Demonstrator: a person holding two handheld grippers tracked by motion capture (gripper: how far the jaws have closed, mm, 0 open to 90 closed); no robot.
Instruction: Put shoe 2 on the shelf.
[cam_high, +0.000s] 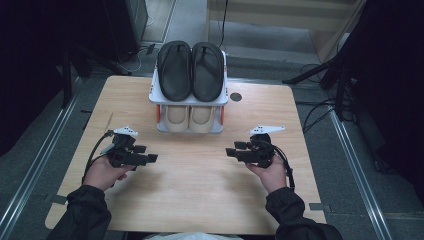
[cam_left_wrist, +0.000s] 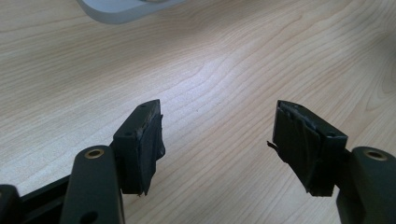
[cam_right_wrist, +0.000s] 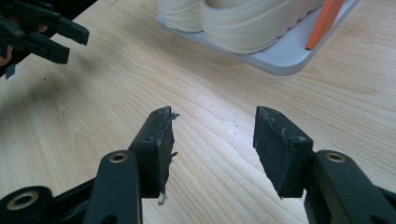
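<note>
A pale wooden bench (cam_high: 200, 190) carries a small two-level shoe rack (cam_high: 189, 100) at its far middle edge. On the rack's white top shelf lies a pair of black sandals (cam_high: 191, 70), side by side and touching, soles up or down I cannot tell. On the lower level stands a pair of cream shoes (cam_high: 189, 119), also side by side, between the rack's orange uprights (cam_high: 159, 114). The person's hands come in from the near edge, each holding a set of tongs above the bare wood in front of the rack. The left tongs (cam_high: 152, 157) sit at the left of the high view, pointing toward the middle of the bench; in the left gripper view their jaws stand wide with only wood grain between them, and a corner of the rack's grey base (cam_left_wrist: 121, 9) shows at the top. The right tongs (cam_high: 231, 151) sit at the right, pointing back toward the left ones, the two sets well apart. In the right gripper view the jaws are likewise spread wide and hold nothing, the cream shoes (cam_right_wrist: 243, 23) and the rack's base plate (cam_right_wrist: 285, 58) lie ahead, near but not touching, and the left tongs (cam_right_wrist: 70, 44) show at the upper left. Dark sleeves (cam_high: 85, 212) cover both forearms.
</note>
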